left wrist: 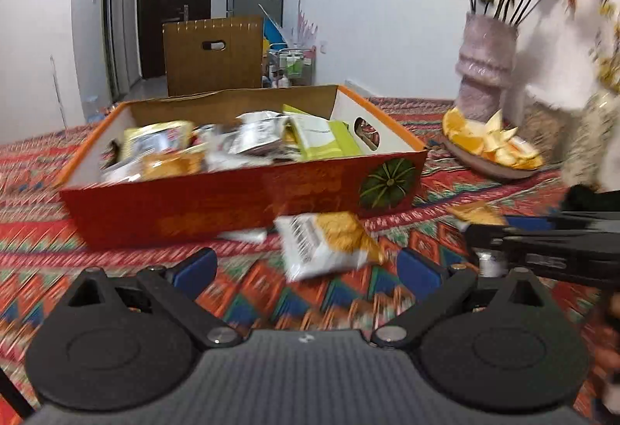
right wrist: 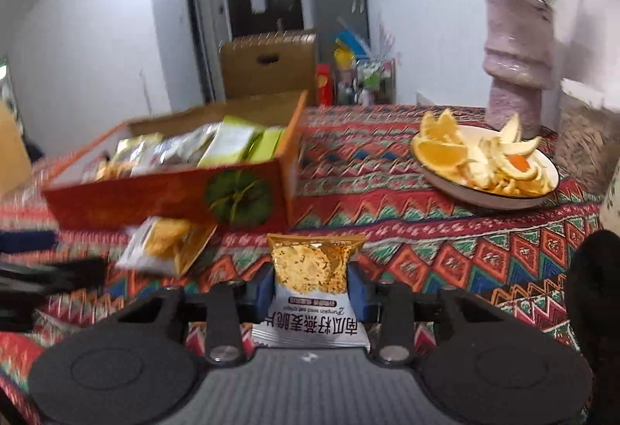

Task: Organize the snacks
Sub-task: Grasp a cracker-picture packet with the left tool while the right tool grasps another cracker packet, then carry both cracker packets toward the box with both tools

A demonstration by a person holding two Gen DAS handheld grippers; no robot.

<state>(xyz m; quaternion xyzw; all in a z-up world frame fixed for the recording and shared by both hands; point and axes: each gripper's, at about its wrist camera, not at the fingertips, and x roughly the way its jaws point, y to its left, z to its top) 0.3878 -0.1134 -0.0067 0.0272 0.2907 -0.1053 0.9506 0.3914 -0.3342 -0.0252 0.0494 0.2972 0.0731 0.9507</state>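
Far left to centre: open orange-red cardboard box with a green pumpkin print on its front wall (left wrist: 240,200), resting on the red patterned woven tablecloth (left wrist: 248,293). Holds a loose heap of mixed snack packets, green, silver and yellow, piled rather than sorted; evidently the collection point for the task.

Centre, just in front of the box wall: loose white-and-yellow cracker packet with a barcode (left wrist: 329,245), lying on the cloth, not yet boxed. Probably next in line for pickup.

Left gripper (left wrist: 306,272): spread wide, blue pads well apart, gripping nothing. Loose packet sits just beyond and between the fingertips, apparently untouched. Pose reads as an approach to that packet; motion blur prevents certainty.

Right of centre: right gripper (right wrist: 312,287), closed down to packet width on a second white-and-gold oat crisp packet with printed Chinese text (right wrist: 310,270), pinched on both side edges, upright, gold end forward. Held clear of the cloth, near the box's right corner; likely bound for the box.

Further right: white round plate of orange wedges and peel (right wrist: 438,179), then a pale pink ribbed vase with dried flowers (right wrist: 519,61). Not snack packets; well apart from both grippers.
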